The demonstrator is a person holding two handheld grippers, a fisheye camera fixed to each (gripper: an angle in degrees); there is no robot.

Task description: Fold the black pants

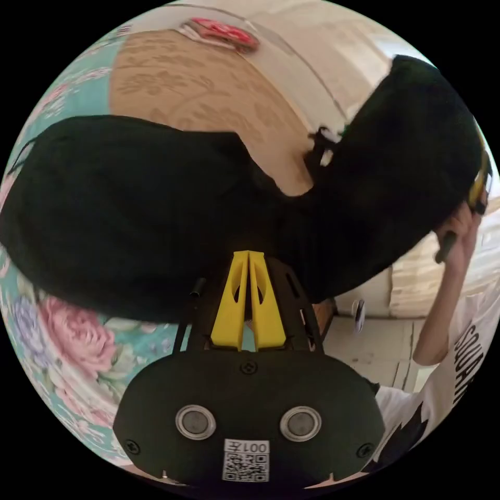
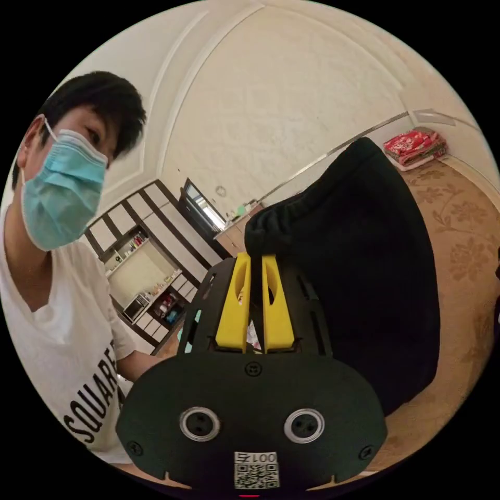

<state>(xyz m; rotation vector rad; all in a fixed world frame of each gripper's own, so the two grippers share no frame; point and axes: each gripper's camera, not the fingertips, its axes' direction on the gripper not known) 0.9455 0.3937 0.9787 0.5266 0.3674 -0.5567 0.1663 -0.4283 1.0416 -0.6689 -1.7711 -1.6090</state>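
The black pants (image 1: 156, 208) hang lifted above a bed, stretched between both grippers. In the left gripper view my left gripper (image 1: 248, 255) has its yellow jaws pressed together on the pants' lower edge. At the far right of that view a hand holds the other gripper (image 1: 476, 190) at the raised end of the cloth. In the right gripper view my right gripper (image 2: 256, 258) is shut on the gathered elastic waistband of the pants (image 2: 364, 271), which droop away to the right.
A floral teal bedsheet (image 1: 67, 338) and a tan patterned cover (image 1: 198, 88) lie below the pants. A red folded item (image 2: 414, 146) sits at the bed's far edge. The person in a white shirt (image 2: 57, 354) stands close on the left; shelves (image 2: 151, 291) are behind.
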